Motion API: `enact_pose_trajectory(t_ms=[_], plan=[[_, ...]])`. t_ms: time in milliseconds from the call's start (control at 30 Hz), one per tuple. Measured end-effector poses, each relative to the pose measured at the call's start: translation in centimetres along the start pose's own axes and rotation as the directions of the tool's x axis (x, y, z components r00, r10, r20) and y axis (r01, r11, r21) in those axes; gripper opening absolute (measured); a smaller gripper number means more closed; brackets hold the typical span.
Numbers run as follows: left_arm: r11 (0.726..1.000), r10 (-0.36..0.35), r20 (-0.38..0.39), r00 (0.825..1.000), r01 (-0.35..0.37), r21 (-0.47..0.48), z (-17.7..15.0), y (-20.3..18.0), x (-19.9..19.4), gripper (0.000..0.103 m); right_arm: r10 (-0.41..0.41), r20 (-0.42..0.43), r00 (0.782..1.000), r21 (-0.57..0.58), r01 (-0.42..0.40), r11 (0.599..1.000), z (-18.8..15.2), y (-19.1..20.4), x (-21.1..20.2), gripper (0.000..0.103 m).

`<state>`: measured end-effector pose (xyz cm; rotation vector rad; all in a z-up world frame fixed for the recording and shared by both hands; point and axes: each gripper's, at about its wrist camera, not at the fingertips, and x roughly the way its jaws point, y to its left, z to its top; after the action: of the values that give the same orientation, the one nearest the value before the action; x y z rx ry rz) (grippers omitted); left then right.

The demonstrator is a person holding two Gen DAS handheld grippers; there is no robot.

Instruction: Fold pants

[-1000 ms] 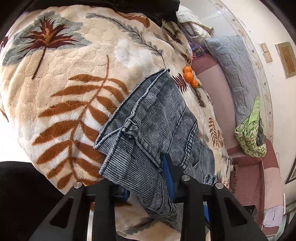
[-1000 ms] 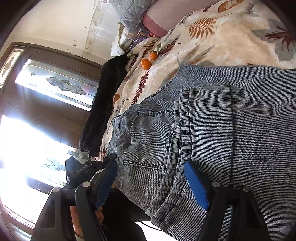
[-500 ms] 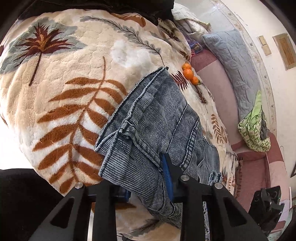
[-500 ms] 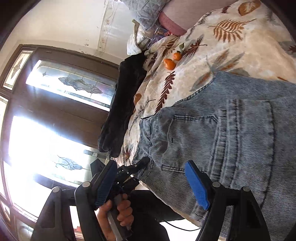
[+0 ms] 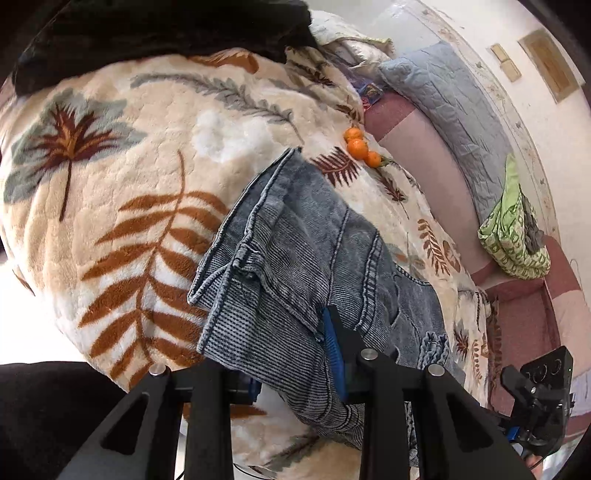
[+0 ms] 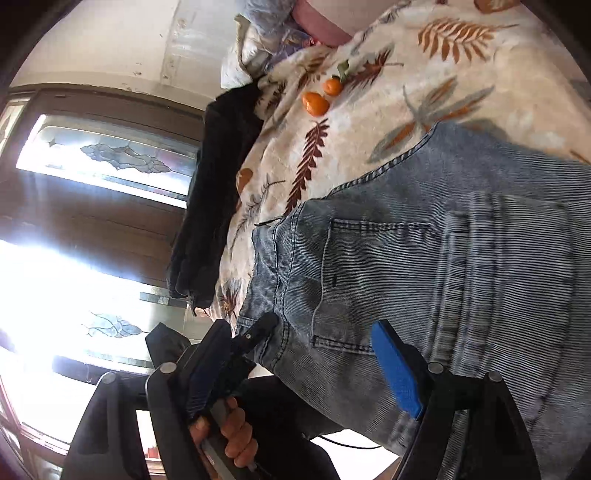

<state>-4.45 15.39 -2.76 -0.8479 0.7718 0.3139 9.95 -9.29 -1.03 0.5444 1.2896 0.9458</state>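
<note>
Blue jeans [image 5: 303, 254] lie folded on a cream blanket with leaf prints [image 5: 122, 206]. My left gripper [image 5: 291, 362] stands with its blue-padded fingers apart, one on each side of the near denim edge, not pinching it. In the right wrist view the jeans [image 6: 424, 266] show a back pocket. My right gripper [image 6: 303, 365] is open and empty in front of the jeans' near edge. The left gripper [image 6: 240, 343] and the hand holding it show at the lower left of that view.
Three small oranges [image 5: 360, 147] lie on the blanket just beyond the jeans. A black garment [image 5: 155, 33] lies at the far edge. A blue-grey quilted pillow [image 5: 454, 107] and a green patterned bag [image 5: 513, 236] rest on the pink sofa. A bright window [image 6: 74, 258] is to the left.
My right gripper has drawn back from the jeans, so more blanket and the left gripper come into view. The left gripper has barely moved.
</note>
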Motion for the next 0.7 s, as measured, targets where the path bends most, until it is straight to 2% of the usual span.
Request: enact_pose_trajectory(t_ms=[100,167,233,333,400,433,533,567,600,667,700], plan=[[0.994,0.009,0.068,0.998,-0.016,0.106,0.1,-3.4,-1.9,0.024,-0.078,0.091,0.993,0.066,0.072,0.995,-0.5,-4.2,-3.7,0.081],[0.979,-0.001,0.115,0.993,-0.023,0.204,-0.2,-6.9,-3.4,0.021,-0.072,0.168,0.983,0.167,0.044,0.985,-0.9,-8.0,-6.3,0.081],[0.944,-0.032,0.163,0.986,-0.025,0.33,-1.1,-11.1,-4.9,0.014,-0.052,0.26,0.964,0.263,-0.019,0.965,-1.4,-11.3,-8.8,0.081],[0.855,-0.098,0.183,0.978,-0.011,0.518,-4.0,-17.9,-6.0,0.014,-0.03,0.394,0.919,0.324,-0.109,0.94,-1.7,-13.7,-12.7,0.081],[0.777,-0.158,0.145,0.977,0.033,0.628,-6.8,-21.6,-5.7,0.008,-0.043,0.465,0.884,0.322,-0.124,0.939,-2.1,-14.2,-14.9,0.081],[0.739,-0.171,0.12,0.978,0.046,0.672,-8.4,-23.3,-5.3,0.008,-0.046,0.485,0.873,0.33,-0.134,0.935,-2.2,-14.9,-15.9,0.081],[0.603,-0.181,0.055,0.982,0.067,0.795,-14.1,-26.8,-3.1,0.007,-0.046,0.503,0.863,0.375,-0.17,0.911,-2.8,-16.7,-17.4,0.081],[0.571,-0.174,0.025,0.984,0.08,0.817,-15.7,-27.2,-2.2,0.007,-0.041,0.502,0.864,0.385,-0.181,0.905,-3.0,-17.3,-17.8,0.081],[0.569,-0.169,-0.015,0.986,0.11,0.815,-16.8,-27.2,-1.5,0.008,-0.036,0.5,0.865,0.389,-0.187,0.902,-3.2,-17.6,-18.1,0.081],[0.623,-0.168,-0.073,0.983,0.163,0.765,-17.1,-25.7,-0.8,0.01,-0.039,0.492,0.87,0.387,-0.179,0.905,-3.4,-17.9,-18.2,0.081],[0.659,-0.153,-0.07,0.986,0.154,0.737,-16.7,-24.7,-0.8,0.027,-0.04,0.49,0.871,0.383,-0.174,0.907,-3.6,-17.9,-18.3,0.081]])
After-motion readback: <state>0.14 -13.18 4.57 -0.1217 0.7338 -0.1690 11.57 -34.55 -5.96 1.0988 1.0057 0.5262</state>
